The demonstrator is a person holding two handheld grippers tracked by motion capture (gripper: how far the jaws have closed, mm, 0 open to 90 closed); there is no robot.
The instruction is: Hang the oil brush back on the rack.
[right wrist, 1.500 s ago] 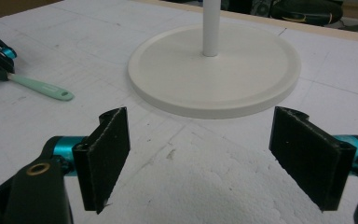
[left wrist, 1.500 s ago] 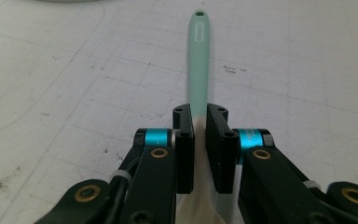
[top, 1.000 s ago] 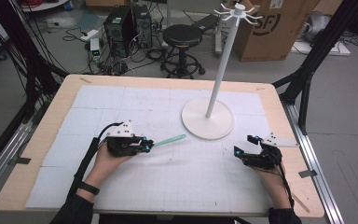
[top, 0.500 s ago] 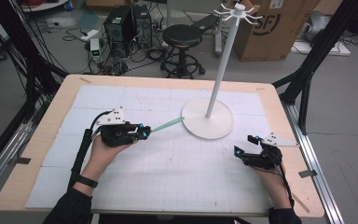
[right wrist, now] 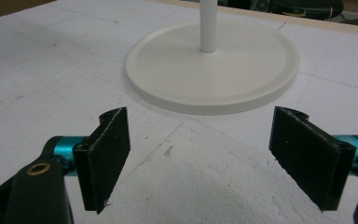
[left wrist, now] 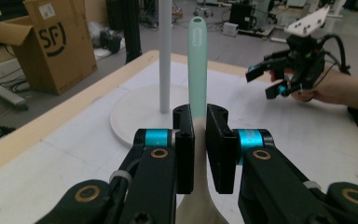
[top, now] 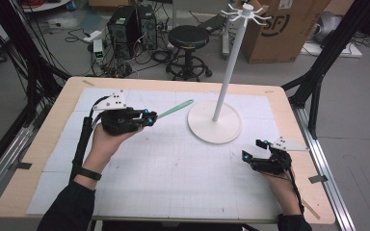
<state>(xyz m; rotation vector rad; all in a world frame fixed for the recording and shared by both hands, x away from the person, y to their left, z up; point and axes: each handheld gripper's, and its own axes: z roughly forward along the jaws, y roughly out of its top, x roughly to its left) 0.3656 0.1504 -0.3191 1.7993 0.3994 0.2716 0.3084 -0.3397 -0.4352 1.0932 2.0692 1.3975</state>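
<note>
Above the table point(top: 173, 192), left gripper point(top: 150, 117) clamped on the pale green spoon point(top: 174, 109); right gripper point(top: 253, 150) wide open.

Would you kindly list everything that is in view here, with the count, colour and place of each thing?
spoon: one, pale green, held off the table, its slotted handle end toward the stand
stand: one, white, round base on the table's far right part, tall pole with hooks on top
table: one, wooden rim with a white gridded mat
stool: one, black, on the floor beyond the table
cardboard box: one, brown, on the floor at far right
computer towers: two, black, on the floor at far left
left gripper: one, black with blue parts, fingers shut on the spoon
right gripper: one, black, fingers open, low over the mat near the stand's base
</note>
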